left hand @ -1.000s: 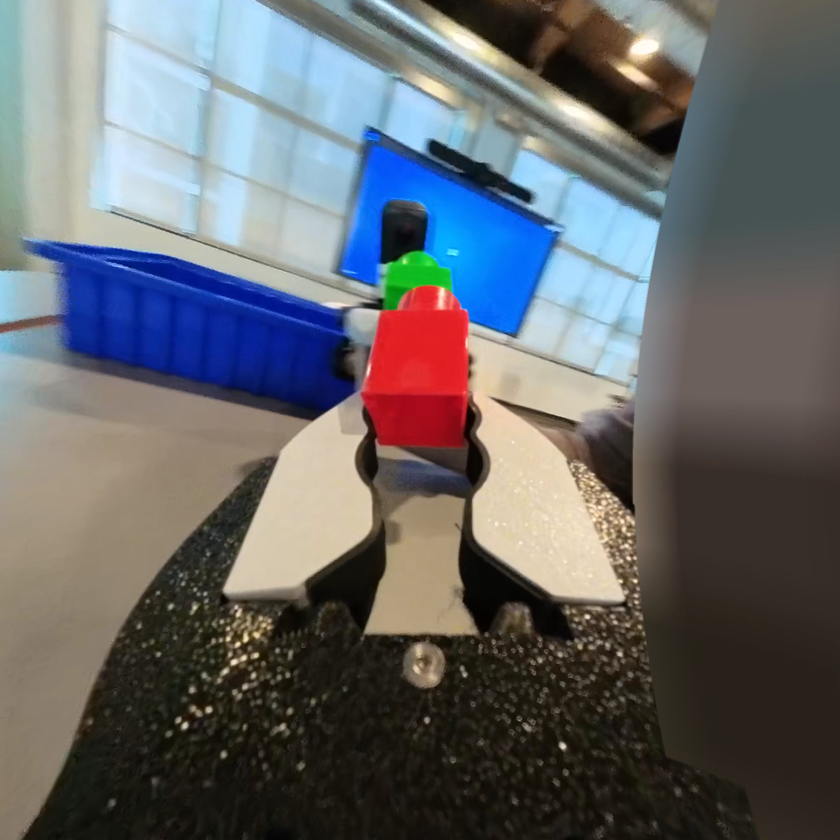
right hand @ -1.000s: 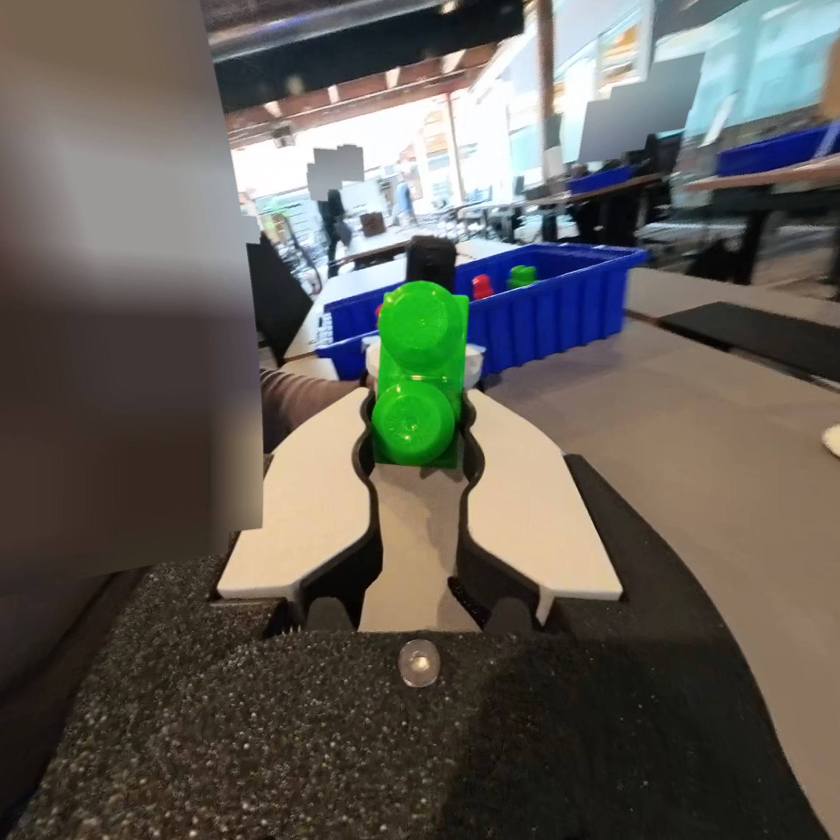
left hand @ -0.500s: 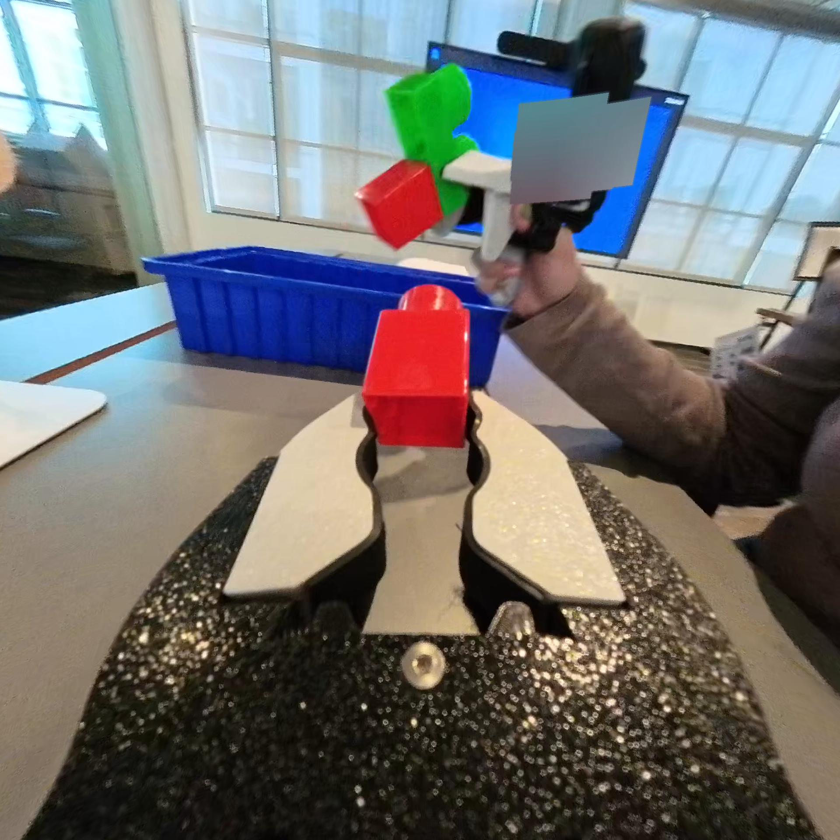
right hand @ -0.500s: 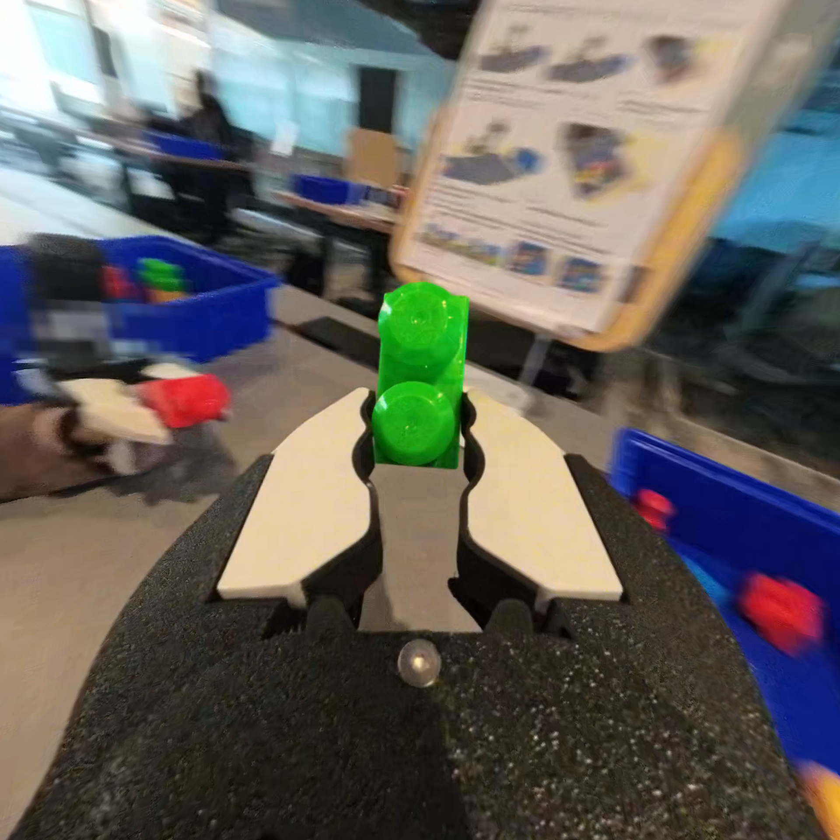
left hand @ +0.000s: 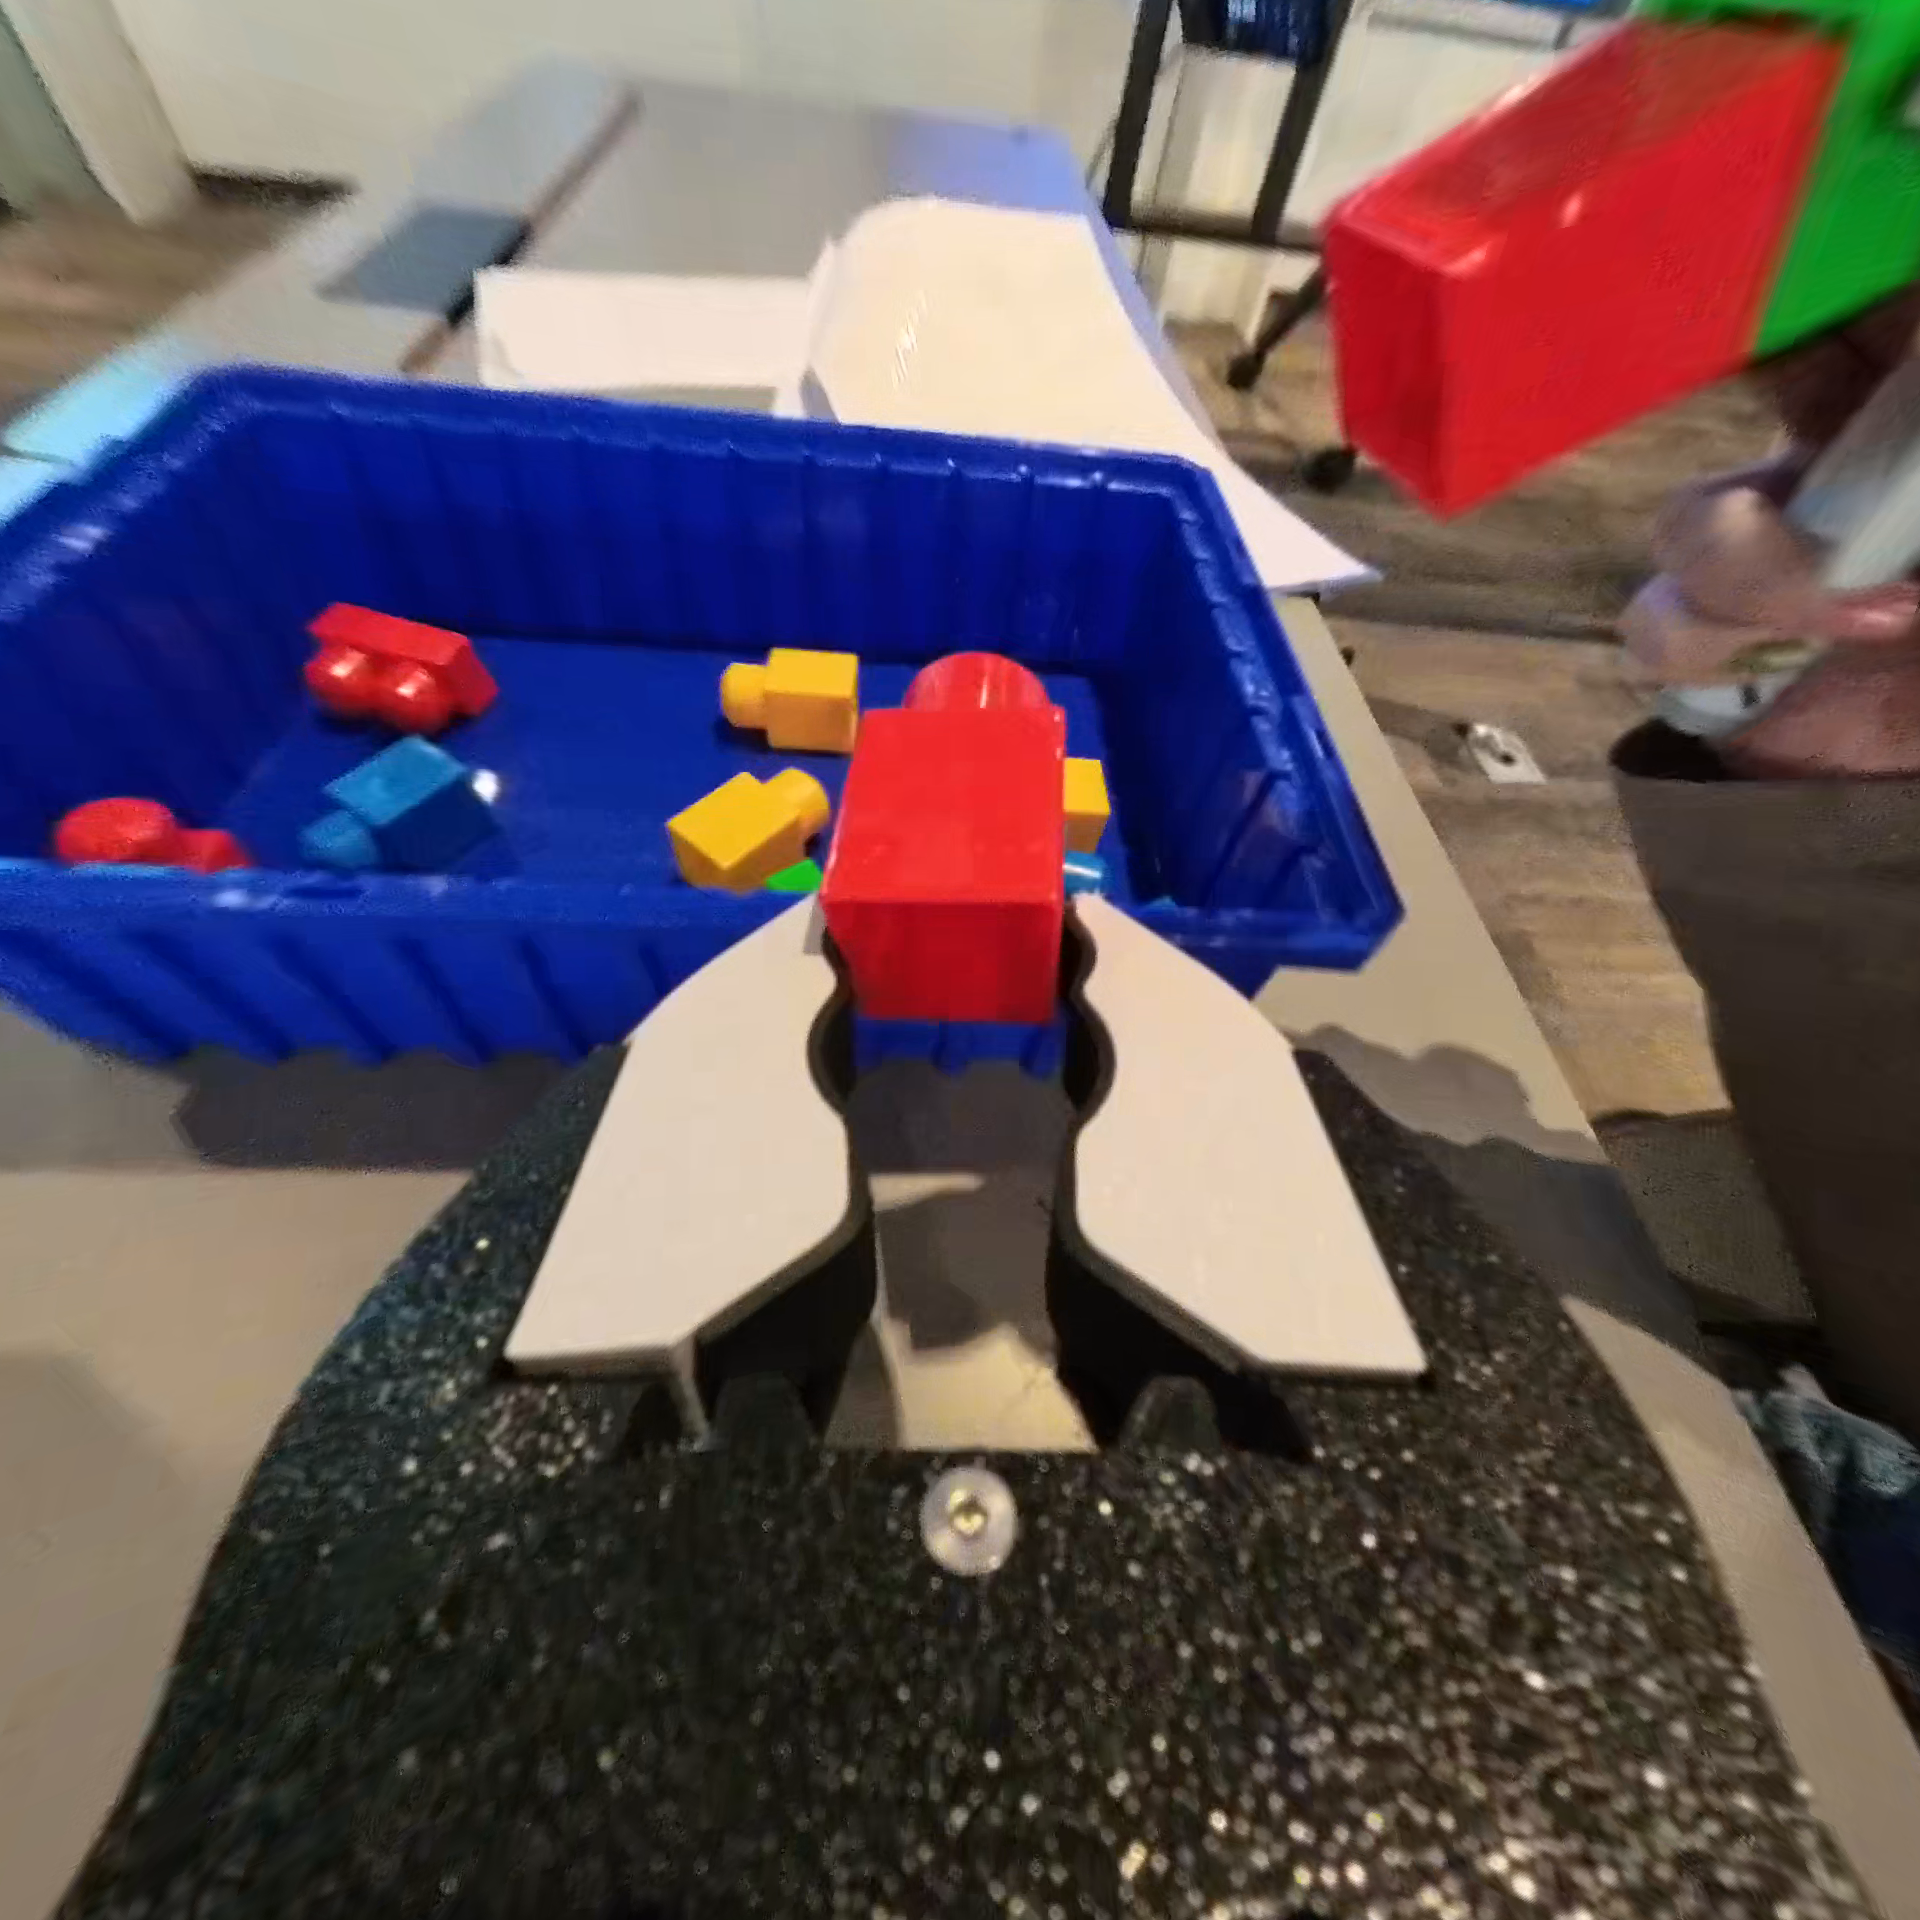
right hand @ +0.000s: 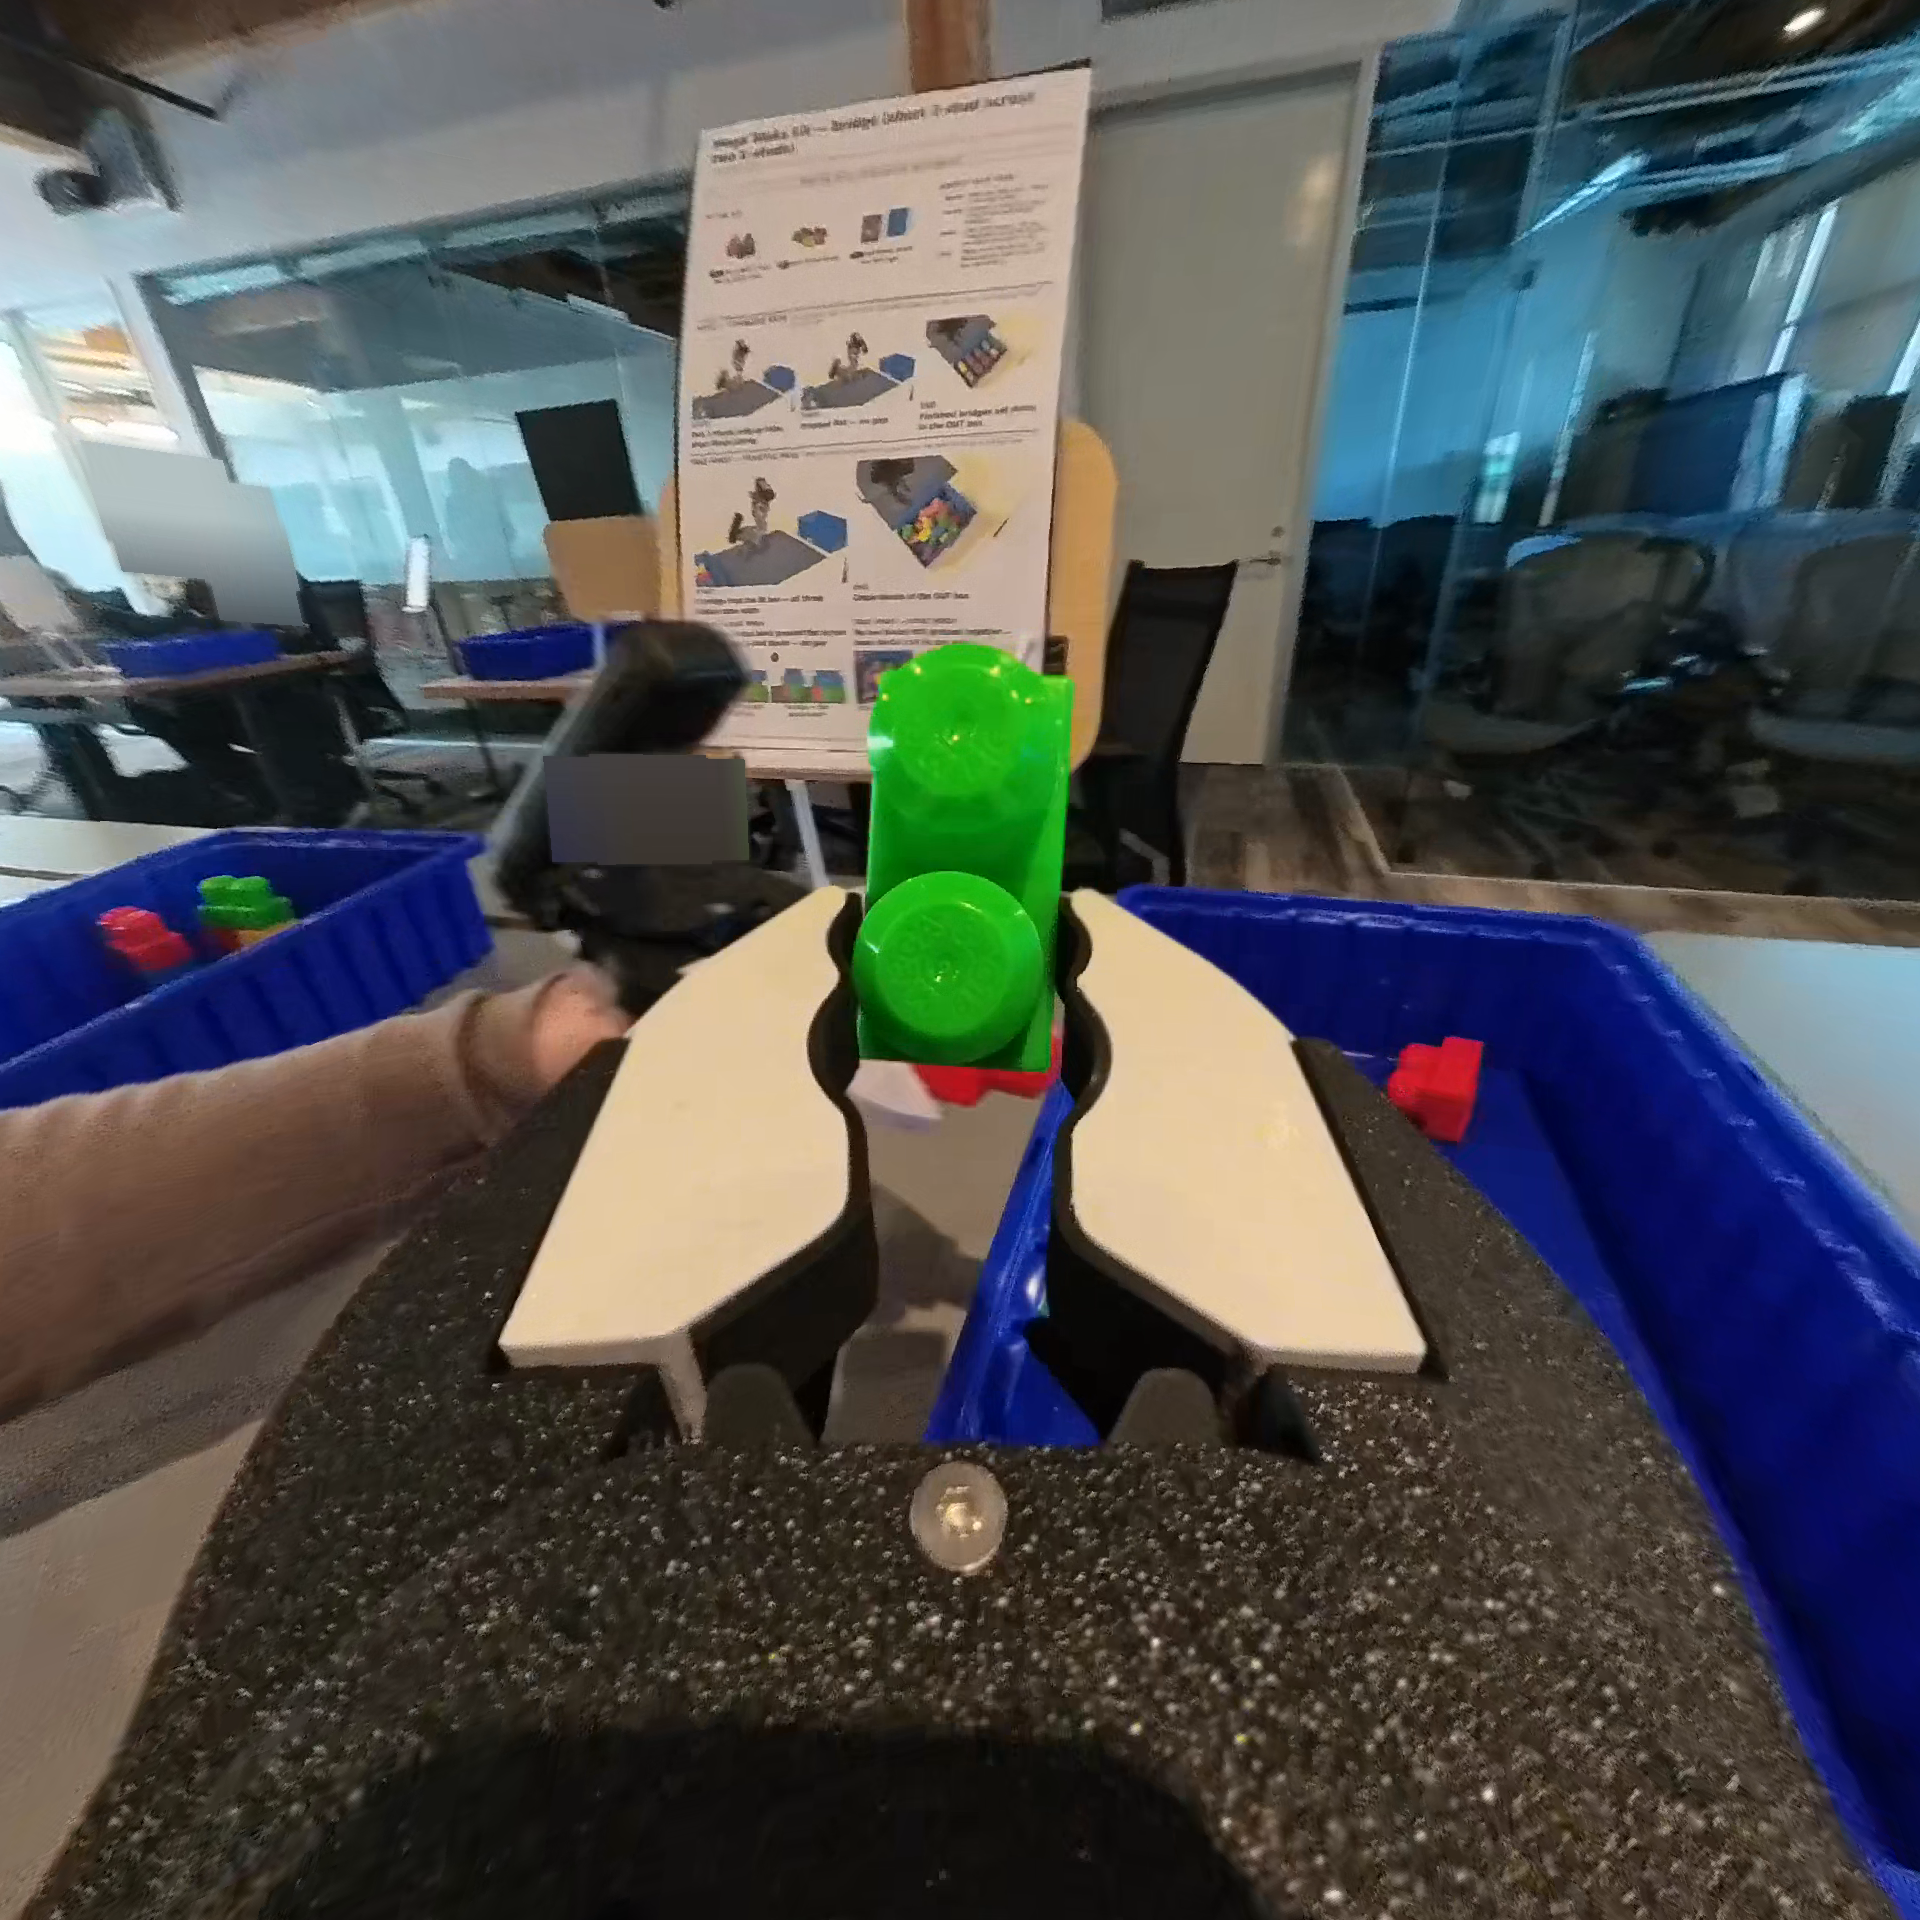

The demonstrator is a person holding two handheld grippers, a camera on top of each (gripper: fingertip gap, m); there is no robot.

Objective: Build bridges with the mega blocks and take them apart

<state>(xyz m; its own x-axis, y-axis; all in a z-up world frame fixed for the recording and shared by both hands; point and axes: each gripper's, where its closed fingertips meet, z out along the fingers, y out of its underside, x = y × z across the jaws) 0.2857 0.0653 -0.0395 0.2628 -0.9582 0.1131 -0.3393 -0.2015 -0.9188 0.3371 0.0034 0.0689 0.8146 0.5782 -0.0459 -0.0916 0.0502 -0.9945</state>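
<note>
Fingers (left hand: pixel 727 1122) on my left gripper (left hand: pixel 951 935) are clamped on a single-stud red block (left hand: pixel 945 883), held above the near wall of a blue bin (left hand: pixel 312 966) on the grey bench (left hand: pixel 208 1299). Loose red, yellow and blue blocks lie inside that bin. My right gripper (right hand: pixel 956 987) has its fingers clamped on a two-stud green block (right hand: pixel 961 862); a second red block (left hand: pixel 1558 281) is attached to it. That assembly is over another blue bin (right hand: pixel 1714 1195).
</note>
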